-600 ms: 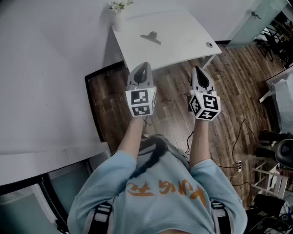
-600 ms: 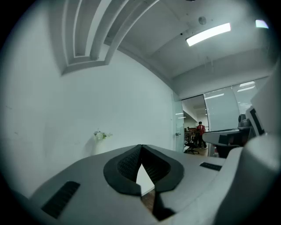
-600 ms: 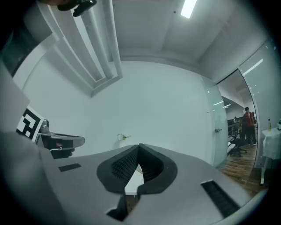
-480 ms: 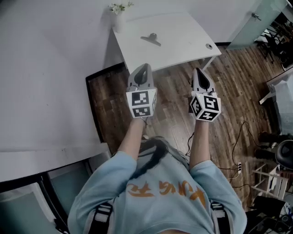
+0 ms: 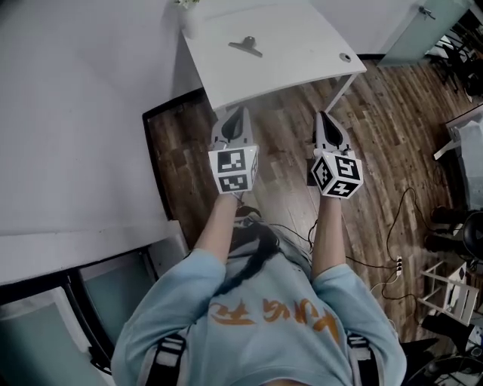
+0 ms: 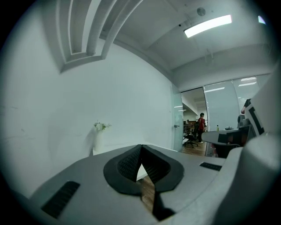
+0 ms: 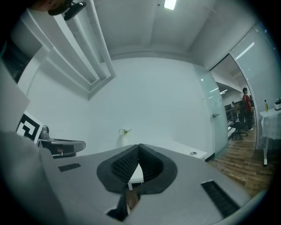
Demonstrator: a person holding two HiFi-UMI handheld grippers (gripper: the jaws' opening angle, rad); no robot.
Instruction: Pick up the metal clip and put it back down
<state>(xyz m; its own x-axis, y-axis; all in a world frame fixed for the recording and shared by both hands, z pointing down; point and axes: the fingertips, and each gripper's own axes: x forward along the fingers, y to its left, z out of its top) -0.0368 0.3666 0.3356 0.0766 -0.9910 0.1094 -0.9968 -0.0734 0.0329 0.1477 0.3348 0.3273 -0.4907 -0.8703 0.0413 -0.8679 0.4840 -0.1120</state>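
A metal clip (image 5: 245,47) lies on the white table (image 5: 302,60) at the top of the head view. My left gripper (image 5: 235,114) and right gripper (image 5: 324,117) hang side by side over the wood floor, short of the table's near edge and well apart from the clip. Both are shut with nothing between the pads: in the left gripper view the jaws (image 6: 140,151) meet at the tips, and in the right gripper view (image 7: 138,151) they do the same. The clip does not show in either gripper view.
A small vase with flowers (image 5: 189,15) stands at the table's far left corner by the white wall (image 5: 75,113). A round cable hole (image 5: 345,56) is near the table's right edge. Cables (image 5: 392,234) trail on the floor at right. A glass door (image 6: 176,127) and a distant person (image 6: 201,127) lie beyond.
The table and clip have slid a little upward in the head view. Both grippers hold the same pose, side by side and shut.
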